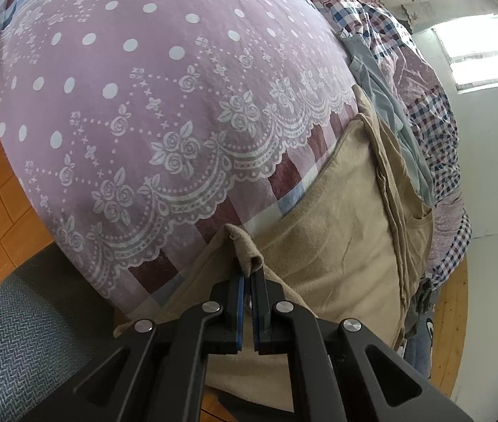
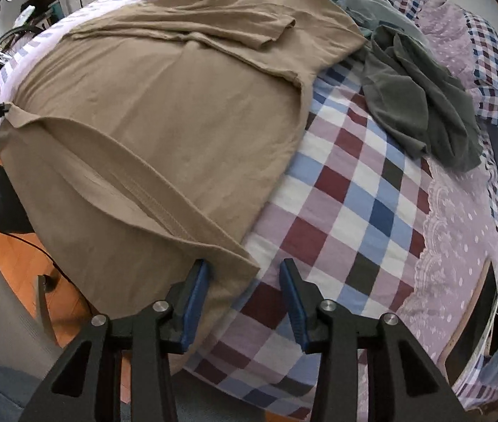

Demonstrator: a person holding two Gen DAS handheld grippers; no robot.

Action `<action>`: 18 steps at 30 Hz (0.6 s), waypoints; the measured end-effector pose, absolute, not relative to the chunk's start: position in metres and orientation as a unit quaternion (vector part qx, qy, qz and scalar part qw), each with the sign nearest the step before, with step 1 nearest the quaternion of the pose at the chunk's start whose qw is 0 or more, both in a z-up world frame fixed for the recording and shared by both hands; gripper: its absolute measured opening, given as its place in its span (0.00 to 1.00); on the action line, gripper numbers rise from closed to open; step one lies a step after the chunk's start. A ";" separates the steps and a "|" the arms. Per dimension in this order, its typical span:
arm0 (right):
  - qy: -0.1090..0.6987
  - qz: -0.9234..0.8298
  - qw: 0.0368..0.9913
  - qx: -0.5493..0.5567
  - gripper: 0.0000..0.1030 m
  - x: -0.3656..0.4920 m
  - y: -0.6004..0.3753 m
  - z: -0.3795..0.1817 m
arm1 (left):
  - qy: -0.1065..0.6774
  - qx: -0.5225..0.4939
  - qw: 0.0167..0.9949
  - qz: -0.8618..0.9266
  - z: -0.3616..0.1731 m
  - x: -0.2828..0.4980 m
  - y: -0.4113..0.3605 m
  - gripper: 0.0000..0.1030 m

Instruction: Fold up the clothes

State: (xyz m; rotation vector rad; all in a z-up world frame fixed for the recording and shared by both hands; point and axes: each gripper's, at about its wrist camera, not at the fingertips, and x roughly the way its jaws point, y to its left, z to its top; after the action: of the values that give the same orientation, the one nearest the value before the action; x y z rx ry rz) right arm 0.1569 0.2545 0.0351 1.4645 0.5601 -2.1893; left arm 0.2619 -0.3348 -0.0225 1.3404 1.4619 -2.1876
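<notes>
Left hand-held gripper (image 1: pixel 247 274) stays out of it, clenched on the tan T-shirt (image 2: pixel 164 112) spread over the bed (image 2: pixel 354 211); our right hand-held gripper (image 2: pixel 245 270), released, straddles the hem corner—we should pinch squarely.

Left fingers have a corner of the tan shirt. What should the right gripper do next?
Probably close the right gripper on the tan shirt's near corner: its fingers stand open around that hem on the checked bedspread, while the left gripper already pinches its corner.
</notes>
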 end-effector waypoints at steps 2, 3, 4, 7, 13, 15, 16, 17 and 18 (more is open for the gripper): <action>0.202 -0.794 0.235 0.523 0.09 0.160 0.252 0.039 | 0.492 0.451 0.095 -0.739 -0.022 0.261 -0.335 0.02; 0.206 -0.794 0.237 0.520 0.04 0.162 0.250 0.040 | 0.492 0.450 0.096 -0.739 -0.022 0.261 -0.335 0.02; 0.213 -0.794 0.236 0.517 0.04 0.164 0.248 0.041 | 0.492 0.450 0.097 -0.739 -0.022 0.261 -0.335 0.02; 0.232 -0.798 0.231 0.506 0.03 0.171 0.244 0.045 | 0.495 0.443 0.095 -0.742 -0.020 0.261 -0.336 0.02; 0.229 -0.839 0.206 0.448 0.03 0.203 0.244 0.076 | 0.507 0.420 0.087 -0.748 -0.012 0.266 -0.340 0.02; 0.222 -0.847 0.202 0.439 0.03 0.211 0.245 0.084 | 0.510 0.413 0.086 -0.750 -0.010 0.267 -0.341 0.02; 0.221 -0.846 0.200 0.442 0.03 0.211 0.245 0.084 | 0.512 0.412 0.085 -0.749 -0.010 0.267 -0.341 0.02; 0.219 -0.847 0.196 0.443 0.03 0.211 0.246 0.083 | 0.514 0.411 0.084 -0.748 -0.010 0.266 -0.342 0.02; 0.217 -0.846 0.193 0.447 0.03 0.208 0.247 0.080 | 0.514 0.413 0.085 -0.747 -0.011 0.266 -0.341 0.02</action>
State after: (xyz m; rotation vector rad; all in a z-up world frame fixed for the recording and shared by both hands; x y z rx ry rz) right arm 0.2083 0.2471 0.0803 1.2528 0.6079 -2.3748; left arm 0.2655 -0.3414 -0.0108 1.2311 1.5336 -2.2286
